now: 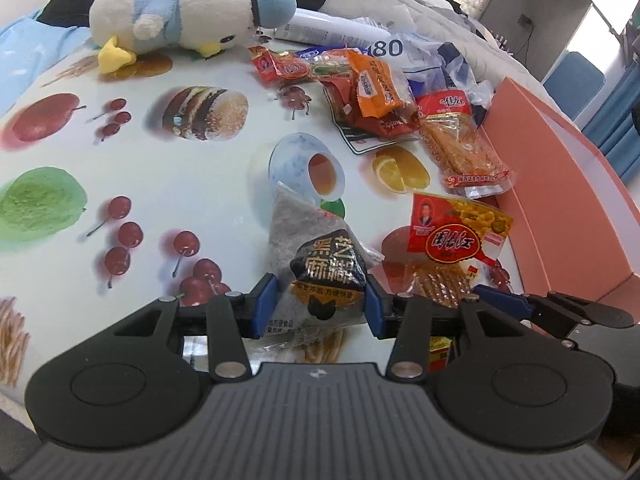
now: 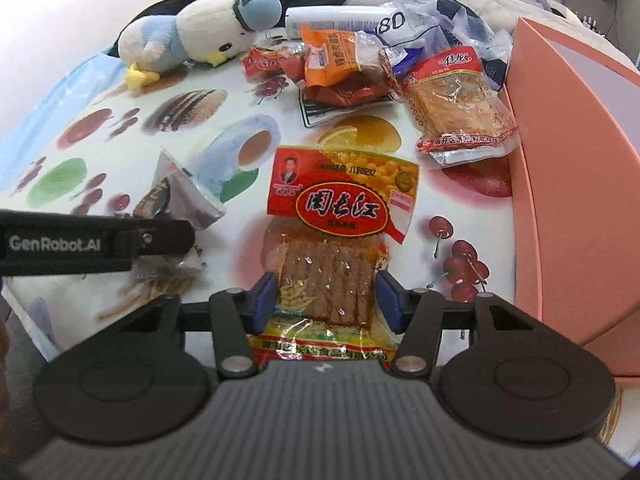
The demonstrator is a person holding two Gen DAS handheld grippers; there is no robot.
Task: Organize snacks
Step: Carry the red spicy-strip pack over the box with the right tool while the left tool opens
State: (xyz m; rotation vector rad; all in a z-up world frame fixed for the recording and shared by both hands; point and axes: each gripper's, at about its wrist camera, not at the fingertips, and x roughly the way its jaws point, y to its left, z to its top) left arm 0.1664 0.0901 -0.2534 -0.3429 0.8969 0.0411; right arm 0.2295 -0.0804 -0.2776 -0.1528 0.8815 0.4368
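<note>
— State of the left tool [image 1: 319, 286]?
— Clenched on the black sesame paste sachet [image 1: 320, 252]. Blue pads [image 1: 264, 304] pressed against both sides, sachet standing upright between them, top corner leaning away over the printed teacup.
— Off the bench [image 1: 180, 200]?
— Cannot tell; lower end hidden behind the tool.
— And the right tool [image 2: 326, 284]?
— Closed around the red-and-yellow snack packet [image 2: 340, 208], pads [image 2: 266, 300] touching its two long edges near the clear lower half with the brown strips. Lying flat on the bench, red label end pointing away, just left of the printed cherries.
— Where relative to the sachet?
— Just to its right, near but apart.
— Other snacks?
— A clear packet of orange strips [image 2: 460, 108] with a red header, farther back, touching the wall of the pink box [image 2: 580, 160]. Beyond and left of that, a heap of orange and red wrappers [image 1: 360, 88], overlapping one another.
— The box?
— Along the right edge of the bench, open side up, inside not visible from here.
— Anything else back there?
— A blue-and-white plush bird [image 1: 180, 16] lying on its side at the far end, left of the heap.
</note>
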